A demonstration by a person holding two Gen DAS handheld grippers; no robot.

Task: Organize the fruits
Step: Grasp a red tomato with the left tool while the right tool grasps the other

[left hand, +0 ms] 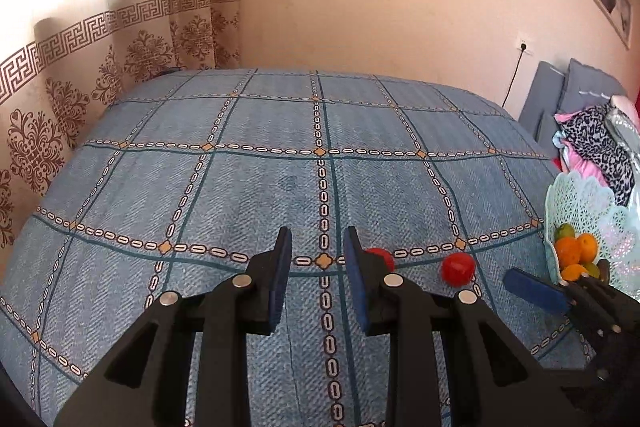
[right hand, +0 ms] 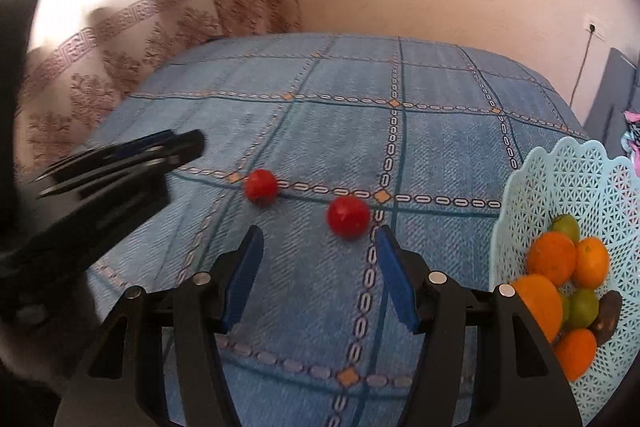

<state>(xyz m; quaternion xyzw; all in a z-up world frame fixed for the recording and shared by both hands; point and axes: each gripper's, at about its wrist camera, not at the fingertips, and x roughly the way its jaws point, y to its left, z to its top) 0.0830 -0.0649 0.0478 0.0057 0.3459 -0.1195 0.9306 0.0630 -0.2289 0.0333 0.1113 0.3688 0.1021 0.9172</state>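
Observation:
Two red tomatoes lie on the blue checked bedspread (right hand: 340, 131): the left tomato (right hand: 261, 185) and the right tomato (right hand: 348, 215). In the left wrist view the left tomato (left hand: 383, 255) is partly hidden behind my right finger, and the right tomato (left hand: 458, 268) lies clear. My left gripper (left hand: 318, 239) is open and empty, just left of the tomatoes. My right gripper (right hand: 318, 237) is open and empty, just short of the right tomato. A pale blue lattice basket (right hand: 532, 187) at the right holds oranges (right hand: 551, 257) and green fruits (right hand: 583, 308).
The right gripper shows at the right of the left wrist view (left hand: 536, 291), beside the basket (left hand: 580, 203). Patterned curtains (left hand: 60, 131) hang at the left. Pillows and clothes (left hand: 592, 139) lie at the far right. A wall stands behind the bed.

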